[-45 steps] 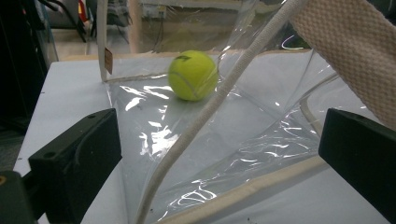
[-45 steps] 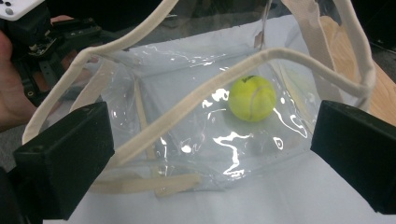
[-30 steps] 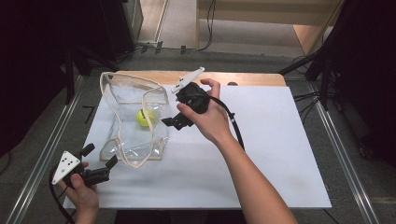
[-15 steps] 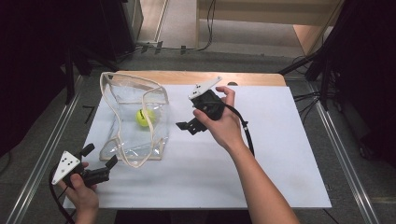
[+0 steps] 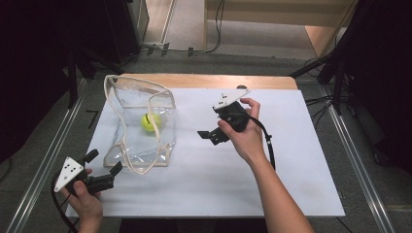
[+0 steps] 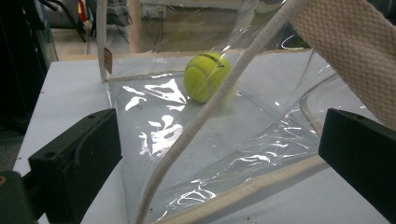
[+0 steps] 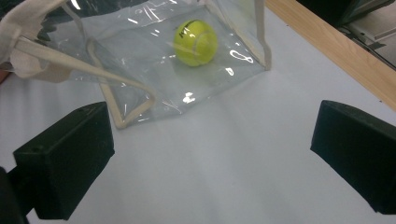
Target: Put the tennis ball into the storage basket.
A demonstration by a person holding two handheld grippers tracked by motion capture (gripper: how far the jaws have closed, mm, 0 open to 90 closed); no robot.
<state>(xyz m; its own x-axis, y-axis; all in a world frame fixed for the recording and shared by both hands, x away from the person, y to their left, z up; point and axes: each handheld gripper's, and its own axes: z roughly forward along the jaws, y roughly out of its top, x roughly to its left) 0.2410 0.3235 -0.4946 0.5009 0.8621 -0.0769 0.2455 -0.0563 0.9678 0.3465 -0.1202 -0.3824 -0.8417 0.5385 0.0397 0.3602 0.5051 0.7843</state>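
Note:
A clear plastic bag (image 5: pixel 127 141) with cream trim stands open on the left of the white table top (image 5: pixel 291 170). A yellow tennis ball (image 5: pixel 150 122) lies inside it. My left gripper (image 5: pixel 103 162) is open at the bag's near left corner, pointing at it. Its own view shows the ball (image 6: pixel 208 77) through the bag wall (image 6: pixel 196 140), with the open jaws either side and a cream strap (image 6: pixel 345 42) close above. My right gripper (image 5: pixel 209 137) is open and empty, held right of the bag. The right gripper view looks back at the bag (image 7: pixel 140 46) and ball (image 7: pixel 196 42).
A wooden strip (image 5: pixel 218 81) runs along the table's far edge. Metal rails (image 5: pixel 362 179) flank both sides. The right gripper's cable (image 5: pixel 268 141) loops beside the forearm. White surface extends on the right half.
The right gripper has drawn away from the bag's opening toward the right and a little nearer. The left gripper, bag and ball have stayed put.

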